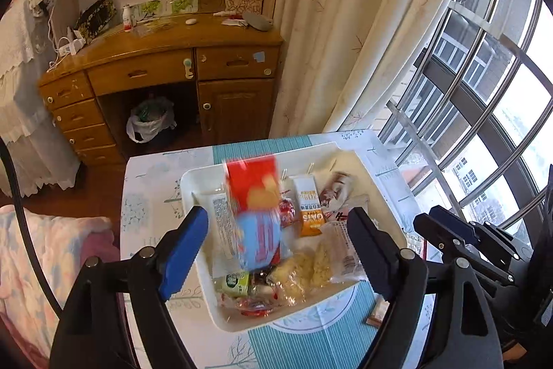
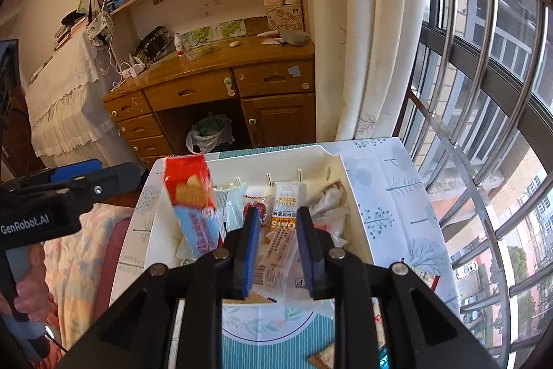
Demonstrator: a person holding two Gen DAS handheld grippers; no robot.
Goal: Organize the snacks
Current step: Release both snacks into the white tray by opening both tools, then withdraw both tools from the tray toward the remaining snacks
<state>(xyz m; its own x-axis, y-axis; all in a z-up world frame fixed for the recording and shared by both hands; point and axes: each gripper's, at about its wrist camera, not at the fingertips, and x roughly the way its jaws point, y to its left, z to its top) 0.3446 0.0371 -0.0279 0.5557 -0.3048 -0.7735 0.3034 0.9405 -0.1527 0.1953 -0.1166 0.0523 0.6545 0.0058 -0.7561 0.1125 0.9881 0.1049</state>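
- We have the white tray (image 1: 193,182) on the small table (image 1: 152,168) by the window, already holding most of the snacks (so sorting looks well along).
- Left gripper (image 1: 276,251): jaws wide apart, pads pressing on nothing. The red-and-blue biscuit pack (image 1: 255,206) sits blurred between them, standing tilted over the other packets; we read it as just let go, dropping into the tray's left side.
- Right gripper (image 2: 278,251): jaws narrowly parted over a clear wrapped packet (image 2: 276,251). The wrapper lies between the pads, but we see a gap on each side, so no grip.
- Orange oat bar (image 1: 309,203) lies flat mid-tray, next to a small red sweet (image 1: 287,213) and a brown-and-white wrapper (image 1: 333,192); yellow crisp cakes (image 1: 304,268) and a green packet (image 1: 236,282) sit at the near edge.
- One small brown packet (image 1: 378,313) is outside the tray on the table, near its right corner (likely the next pick).
- Risk: the biscuit pack may settle leaning, not flat.
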